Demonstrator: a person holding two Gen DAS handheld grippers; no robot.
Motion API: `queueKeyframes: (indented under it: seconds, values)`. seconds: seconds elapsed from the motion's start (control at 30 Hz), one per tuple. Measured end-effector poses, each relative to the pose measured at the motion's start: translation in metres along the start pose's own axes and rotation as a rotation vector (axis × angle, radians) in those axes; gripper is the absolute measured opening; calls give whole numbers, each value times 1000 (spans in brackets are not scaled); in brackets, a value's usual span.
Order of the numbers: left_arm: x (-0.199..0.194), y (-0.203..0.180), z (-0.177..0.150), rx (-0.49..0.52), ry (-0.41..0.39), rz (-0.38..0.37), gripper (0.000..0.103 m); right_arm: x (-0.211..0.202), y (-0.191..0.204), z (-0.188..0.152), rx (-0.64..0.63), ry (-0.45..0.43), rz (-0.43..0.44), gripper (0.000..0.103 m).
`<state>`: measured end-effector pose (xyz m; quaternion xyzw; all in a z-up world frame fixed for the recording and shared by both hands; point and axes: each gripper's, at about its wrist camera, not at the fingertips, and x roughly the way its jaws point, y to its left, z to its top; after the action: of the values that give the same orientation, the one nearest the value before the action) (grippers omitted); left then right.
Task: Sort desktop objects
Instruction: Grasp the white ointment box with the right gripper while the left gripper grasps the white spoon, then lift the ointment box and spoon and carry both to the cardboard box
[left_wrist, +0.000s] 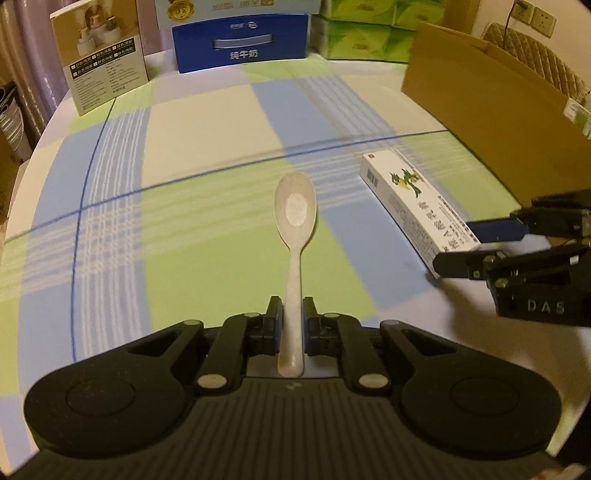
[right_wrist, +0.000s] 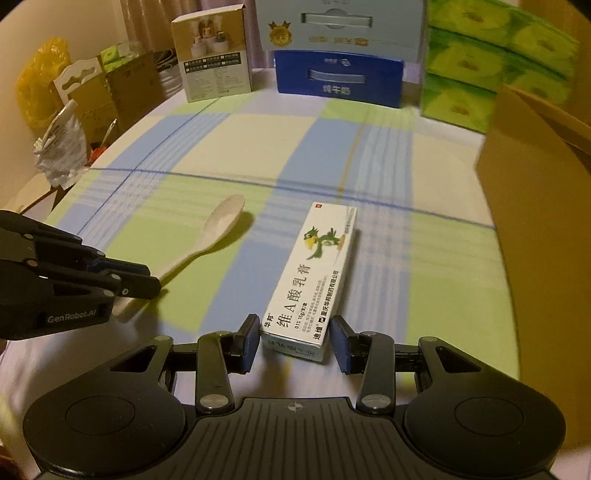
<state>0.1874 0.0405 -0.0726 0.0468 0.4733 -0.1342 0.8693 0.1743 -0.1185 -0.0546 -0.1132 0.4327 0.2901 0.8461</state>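
We see the left tool (left_wrist: 292, 314) closed narrow on the handle of a pale spoon (left_wrist: 295, 221); both blue pads press the handle from either side, and the bowl points away toward 12 o'clock over the checked cloth of the worktop (left_wrist: 207, 147). From the right wrist view the spoon (right_wrist: 212, 236) lies at 10 o'clock, its handle end hidden under the left tool (right_wrist: 147, 282).

The right tool (right_wrist: 293, 341) stands wide, its fingers (right_wrist: 249, 341) on either side of the near end of a white medicine box (right_wrist: 314, 273) with a green bird print. We note a small gap between each pad and the box; the box lies flat on the cloth, its long side running toward 1 o'clock. In the left wrist view the same box (left_wrist: 413, 206) sits at 3 o'clock from the spoon, well apart, with the right tool (left_wrist: 461, 245) at its near end.

A brown cardboard box (left_wrist: 480, 110) stands at 2 o'clock. At the far edge, around 12 o'clock, stand a blue carton (left_wrist: 240, 44), green tissue packs (left_wrist: 362, 37) and a tan product box (left_wrist: 99, 51).
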Motion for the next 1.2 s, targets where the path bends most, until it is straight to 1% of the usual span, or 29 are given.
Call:
queueKeyframes:
  seconds: [0.1, 0.17, 0.2, 0.23, 0.27, 0.3, 0.33, 0.37, 0.43, 0.5, 0.63, 0.73, 0.93, 1.0, 1.2]
  values:
    - [-12, -20, -13, -24, -1, -12, 8, -18, -2, -18, 5, 8, -2, 39]
    - [-17, -32, -20, -30, -7, -18, 10, -27, -4, -27, 8, 9, -5, 39]
    - [-19, -37, -23, -30, -13, -10, 21, -33, -5, -33, 15, 3, -8, 39]
    - [-22, -41, -25, -35, -24, 3, 28, -37, -8, -37, 23, -6, -10, 40]
    - [-25, -43, -27, -46, -48, 10, 28, -39, -10, -40, 31, -13, -8, 42]
    - [-25, -44, -26, -55, -70, 11, 29, -42, -12, -44, 42, -28, -4, 47]
    - [-26, -43, -24, -63, -96, 16, 32, -43, -14, -46, 46, -44, -2, 56]
    - [-24, -41, -22, -62, -117, 26, 34, -44, -14, -48, 46, -59, -5, 62]
    - [-19, -37, -17, -52, -164, 38, 34, -43, -13, -49, 39, -82, -17, 63]
    - [-11, -35, -12, -43, -185, 33, 34, -41, -11, -48, 24, -109, -21, 63]
    - [1, -37, -2, 18, -237, 23, 35, -33, -8, -47, -5, -139, -33, 63]
    - [12, -37, 6, 29, -241, 9, 40, -28, -8, -48, -21, -145, -36, 63]
    - [30, -40, 12, 51, -211, 6, 40, -21, -11, -50, -2, -148, -49, 63]
    - [33, -41, 11, 56, -197, 18, 39, -19, -12, -48, 1, -152, -54, 63]
    - [33, -40, 8, 48, -182, 22, 36, -9, -11, -42, 24, -165, -62, 63]
